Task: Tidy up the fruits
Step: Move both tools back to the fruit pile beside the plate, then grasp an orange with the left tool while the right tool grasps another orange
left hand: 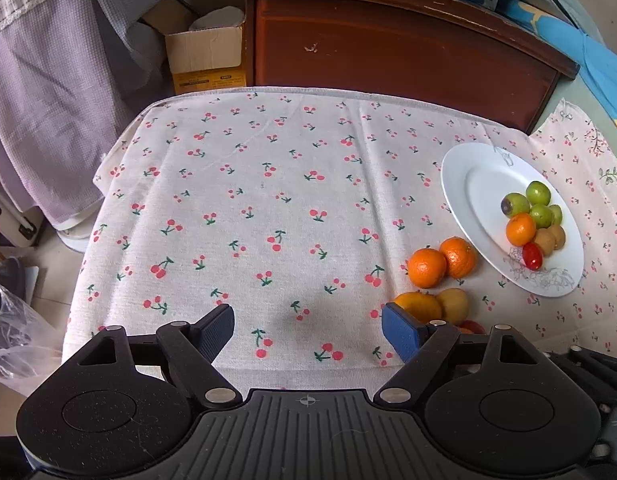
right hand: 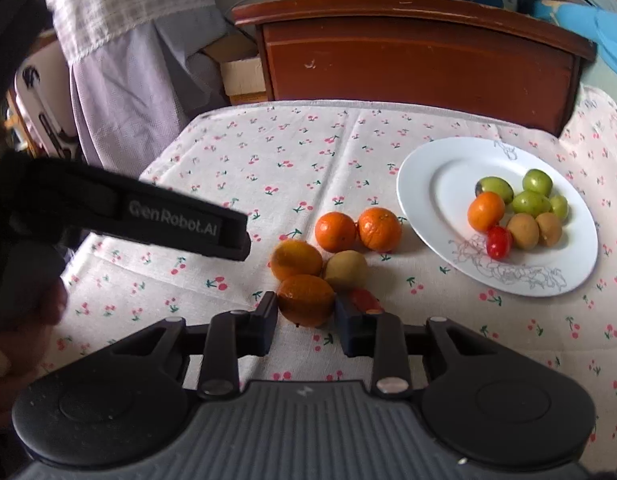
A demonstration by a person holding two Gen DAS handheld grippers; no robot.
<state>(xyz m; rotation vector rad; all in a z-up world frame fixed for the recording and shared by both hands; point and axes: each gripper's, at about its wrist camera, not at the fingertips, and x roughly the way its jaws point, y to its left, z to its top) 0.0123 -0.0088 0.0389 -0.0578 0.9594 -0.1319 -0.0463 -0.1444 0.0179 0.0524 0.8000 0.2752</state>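
The right gripper [right hand: 306, 322] has its fingers closed against the sides of the nearest orange [right hand: 306, 300], which sits on the cloth [right hand: 268, 152]. A straight lift, then a gentle set-down on the plate [right hand: 436, 168] among its fruit, should serve. The left gripper [left hand: 308, 330] hangs over bare cloth, fingers wide apart and empty. A red fruit [right hand: 364, 300] is half hidden behind the right finger; I can't name it.

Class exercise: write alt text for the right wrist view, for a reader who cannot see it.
The right gripper has its fingers on either side of an orange fruit on a cherry-print tablecloth. Beyond lie more loose fruit and a white plate of green, brown, orange and red fruit.
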